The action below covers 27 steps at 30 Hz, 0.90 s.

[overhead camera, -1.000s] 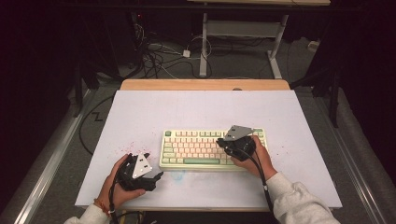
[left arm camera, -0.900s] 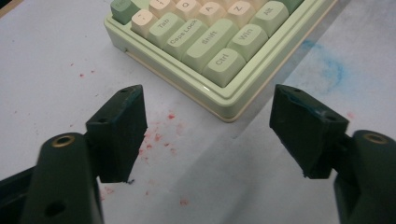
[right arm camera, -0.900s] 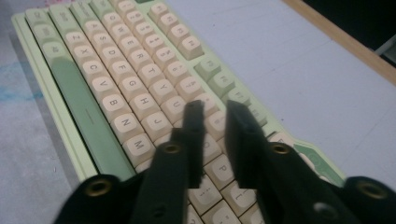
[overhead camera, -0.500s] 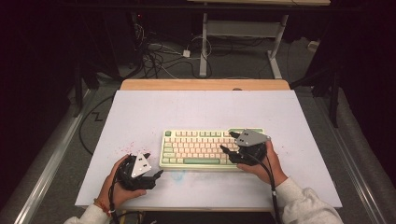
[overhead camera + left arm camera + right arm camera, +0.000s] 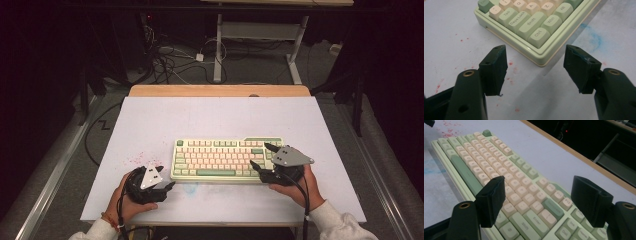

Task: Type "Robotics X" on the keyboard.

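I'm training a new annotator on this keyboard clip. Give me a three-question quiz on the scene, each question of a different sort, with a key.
1. True or false: the right gripper has its fingers shut on a keycap of the keyboard.
2. Multiple choice: in the left gripper view, which corner key lies nearest the left gripper? A) Enter B) Ctrl C) Esc
3. Fill in: the table shows small ___ specks near the keyboard's left end.

Key: 1. False; the fingers stand apart over the keys with nothing between them. 2. B; the Ctrl key sits at the corner facing the open fingers. 3. Red; the specks lie beside the left hand.
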{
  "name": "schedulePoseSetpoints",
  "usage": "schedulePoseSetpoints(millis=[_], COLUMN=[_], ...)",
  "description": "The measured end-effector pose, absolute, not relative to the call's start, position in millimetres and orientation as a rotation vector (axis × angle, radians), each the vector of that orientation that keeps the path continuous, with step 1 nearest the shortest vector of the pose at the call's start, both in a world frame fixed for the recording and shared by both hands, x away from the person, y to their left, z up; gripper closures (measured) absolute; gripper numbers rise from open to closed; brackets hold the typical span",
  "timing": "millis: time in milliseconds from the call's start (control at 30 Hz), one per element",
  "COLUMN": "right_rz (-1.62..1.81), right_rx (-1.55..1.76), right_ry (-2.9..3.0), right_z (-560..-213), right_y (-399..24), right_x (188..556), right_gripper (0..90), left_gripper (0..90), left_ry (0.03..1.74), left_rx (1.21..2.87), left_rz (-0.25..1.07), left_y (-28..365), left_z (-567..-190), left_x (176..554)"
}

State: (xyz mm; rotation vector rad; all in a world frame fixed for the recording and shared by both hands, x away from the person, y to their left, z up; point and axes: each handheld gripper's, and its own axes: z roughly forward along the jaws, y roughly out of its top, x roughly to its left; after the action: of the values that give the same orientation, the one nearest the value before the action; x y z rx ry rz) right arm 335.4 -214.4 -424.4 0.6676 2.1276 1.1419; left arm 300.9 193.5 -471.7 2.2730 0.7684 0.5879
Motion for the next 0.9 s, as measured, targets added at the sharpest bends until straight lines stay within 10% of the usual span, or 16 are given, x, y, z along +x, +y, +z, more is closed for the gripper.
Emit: schedulePoseSetpoints(millis=[900], right_rz=[1.023], right_rx=[0.79], right_ry=[2.085], right_z=[-449], right_y=[-272], right_x=[301], right_gripper=[26.7], left_gripper=[85.4], left_ry=[0.748], left_rx=[2.202], left_rz=[0.473], left_y=[188], left_z=[-452], left_x=[312])
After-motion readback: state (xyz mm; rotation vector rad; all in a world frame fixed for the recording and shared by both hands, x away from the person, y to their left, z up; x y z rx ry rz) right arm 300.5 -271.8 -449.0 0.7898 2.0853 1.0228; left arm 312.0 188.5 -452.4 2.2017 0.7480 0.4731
